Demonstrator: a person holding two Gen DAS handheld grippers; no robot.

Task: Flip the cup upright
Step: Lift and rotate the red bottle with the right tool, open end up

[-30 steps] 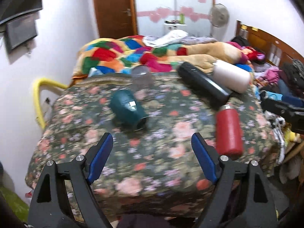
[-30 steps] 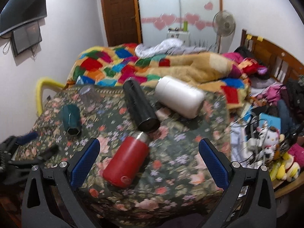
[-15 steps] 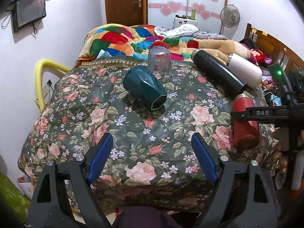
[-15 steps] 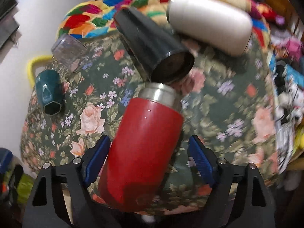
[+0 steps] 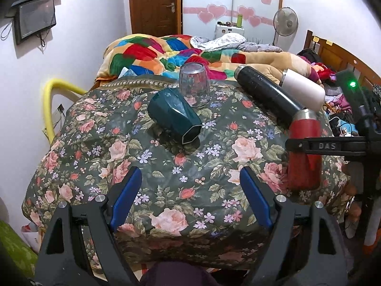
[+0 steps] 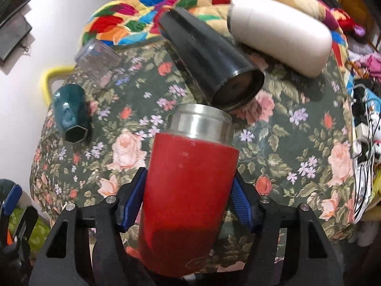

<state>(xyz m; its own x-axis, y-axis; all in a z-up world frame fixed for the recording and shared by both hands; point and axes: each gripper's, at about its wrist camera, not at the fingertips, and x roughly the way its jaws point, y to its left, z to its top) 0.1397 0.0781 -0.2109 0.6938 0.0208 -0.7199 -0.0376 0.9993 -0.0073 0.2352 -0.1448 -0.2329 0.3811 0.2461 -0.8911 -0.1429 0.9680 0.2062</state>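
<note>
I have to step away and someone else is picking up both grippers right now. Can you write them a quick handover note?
Right gripper: jaws shut on the red flask, which lies on its side on the floral cloth, steel neck pointing away.
Left gripper: open, holding nothing, hovering over the near edge of the cloth.
Other cups: teal cup and black tumbler lie on their sides; white tumbler lies behind the black one; clear glass stands mouth down.
Done: red flask gripped.
Left: lift it and stand it upright; none of the cups is upright yet.
</note>
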